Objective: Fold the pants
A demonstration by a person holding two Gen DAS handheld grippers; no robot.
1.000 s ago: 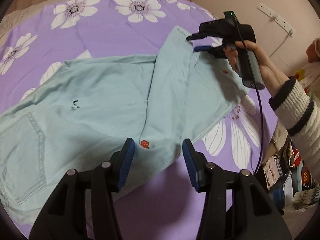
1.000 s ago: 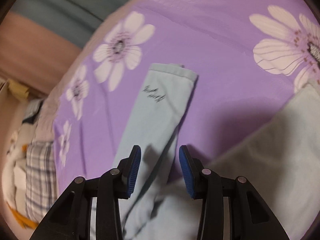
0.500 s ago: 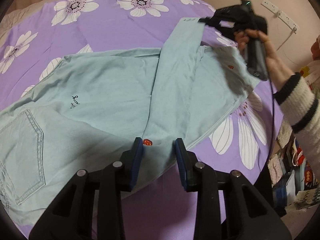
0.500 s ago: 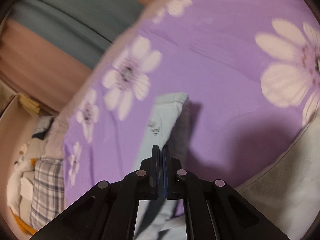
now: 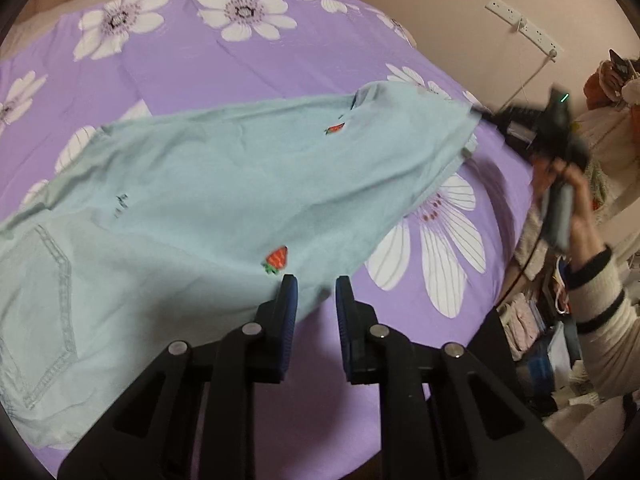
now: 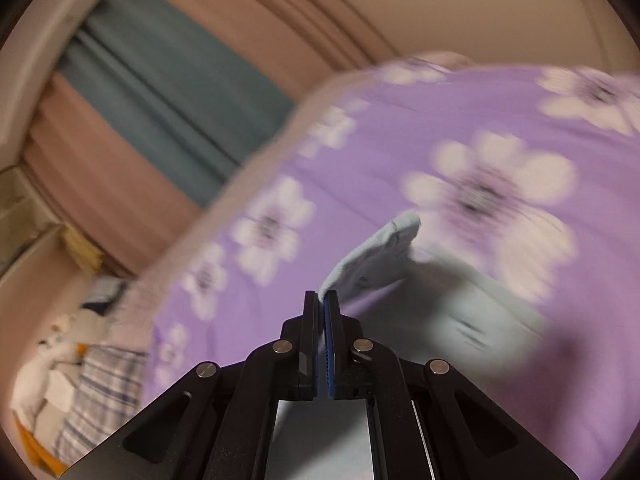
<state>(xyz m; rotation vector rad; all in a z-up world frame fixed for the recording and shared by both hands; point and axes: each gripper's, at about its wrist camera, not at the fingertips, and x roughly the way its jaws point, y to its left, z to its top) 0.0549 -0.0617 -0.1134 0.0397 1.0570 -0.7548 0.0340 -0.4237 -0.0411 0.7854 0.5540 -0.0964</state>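
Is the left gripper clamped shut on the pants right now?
No. The left gripper stands open, its two blue pads apart, with the edge of the light blue pants lying between them ungripped.

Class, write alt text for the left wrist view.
Light blue pants lie spread on a purple flowered bedspread. The left hand-held gripper, open, straddles their near edge, while the blurred right hand-held gripper pulls a far corner.
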